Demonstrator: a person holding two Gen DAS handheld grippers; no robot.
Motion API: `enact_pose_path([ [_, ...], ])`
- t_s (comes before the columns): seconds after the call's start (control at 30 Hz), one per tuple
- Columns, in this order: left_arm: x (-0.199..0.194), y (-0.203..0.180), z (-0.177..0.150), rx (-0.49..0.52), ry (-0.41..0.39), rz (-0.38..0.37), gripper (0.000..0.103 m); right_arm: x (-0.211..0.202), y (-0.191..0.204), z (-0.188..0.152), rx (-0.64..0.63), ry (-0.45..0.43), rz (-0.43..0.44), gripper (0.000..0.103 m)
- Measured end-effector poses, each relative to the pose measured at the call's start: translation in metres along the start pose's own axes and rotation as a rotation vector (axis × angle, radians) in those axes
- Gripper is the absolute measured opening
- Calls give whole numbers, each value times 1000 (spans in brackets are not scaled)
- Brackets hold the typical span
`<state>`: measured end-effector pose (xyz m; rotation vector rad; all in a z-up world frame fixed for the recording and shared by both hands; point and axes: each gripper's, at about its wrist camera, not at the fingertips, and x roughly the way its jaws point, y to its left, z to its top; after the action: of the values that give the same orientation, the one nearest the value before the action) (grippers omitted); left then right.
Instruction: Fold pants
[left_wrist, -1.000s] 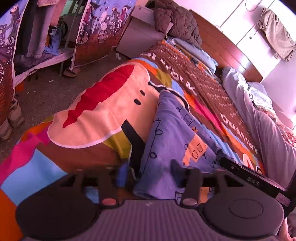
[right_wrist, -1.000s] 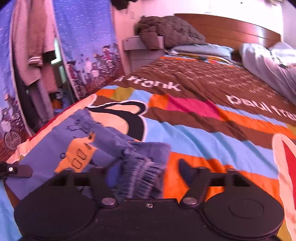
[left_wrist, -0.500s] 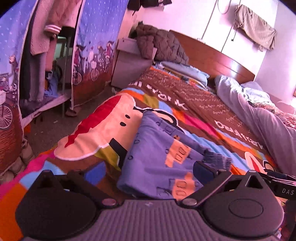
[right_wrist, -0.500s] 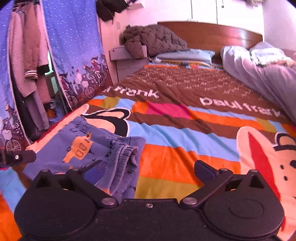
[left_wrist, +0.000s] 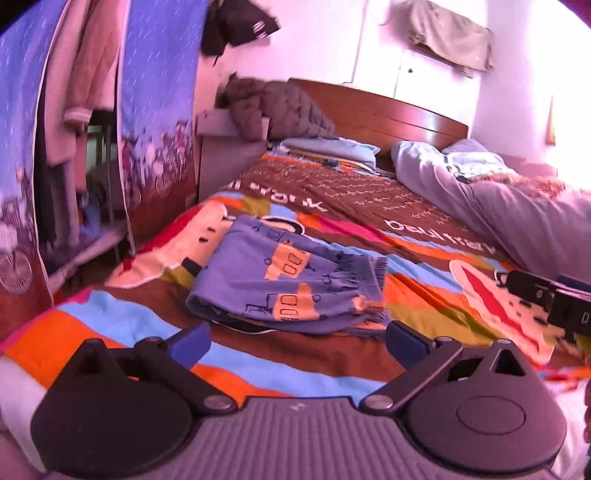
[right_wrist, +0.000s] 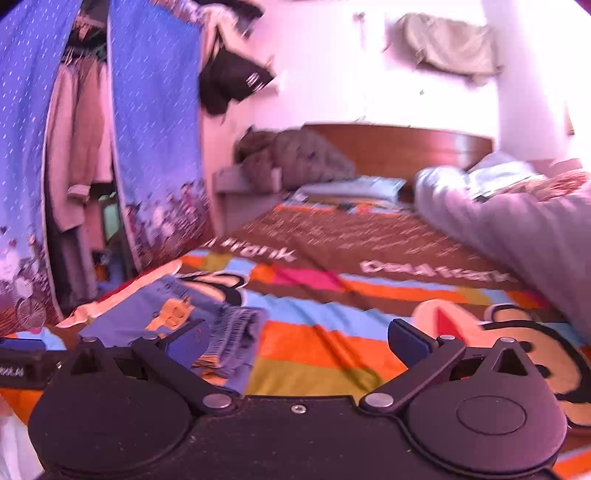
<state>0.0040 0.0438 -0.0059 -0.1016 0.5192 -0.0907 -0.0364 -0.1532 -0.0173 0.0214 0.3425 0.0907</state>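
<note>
Since a second ago you have let go of the pants (left_wrist: 291, 284) and drawn both tools back. Your left hand-held gripper (left_wrist: 295, 345) now stands wide open with nothing between its pads; your right hand-held gripper (right_wrist: 297, 341) is the same. Folded blue pants lie on the striped bedspread (left_wrist: 332, 365), at twelve o'clock from the left gripper and ten o'clock from the right.
</note>
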Motion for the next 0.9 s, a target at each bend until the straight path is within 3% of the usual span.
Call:
enact_pose_path([
  [0.1, -10, -12, -2, 30, -13, 9, 103, -17, -9, -12, 40, -18, -31, 102],
  [0.3, -24, -14, -10, -55, -2, 4, 103, -37, -14, -34, 48, 12, -25, 102],
  [0.4, -27, -14, -13, -40, -5, 8, 103, -45, -13, -41, 38, 4, -50, 102],
  [0.53, -20, -14, -16, -37, 20, 8, 103, -44, -13, -48, 54, 17, -90, 102],
  [0.9, -14, -11, -18, -59, 24, 8, 103, -38, -16, -54, 76, 11, -85, 102],
])
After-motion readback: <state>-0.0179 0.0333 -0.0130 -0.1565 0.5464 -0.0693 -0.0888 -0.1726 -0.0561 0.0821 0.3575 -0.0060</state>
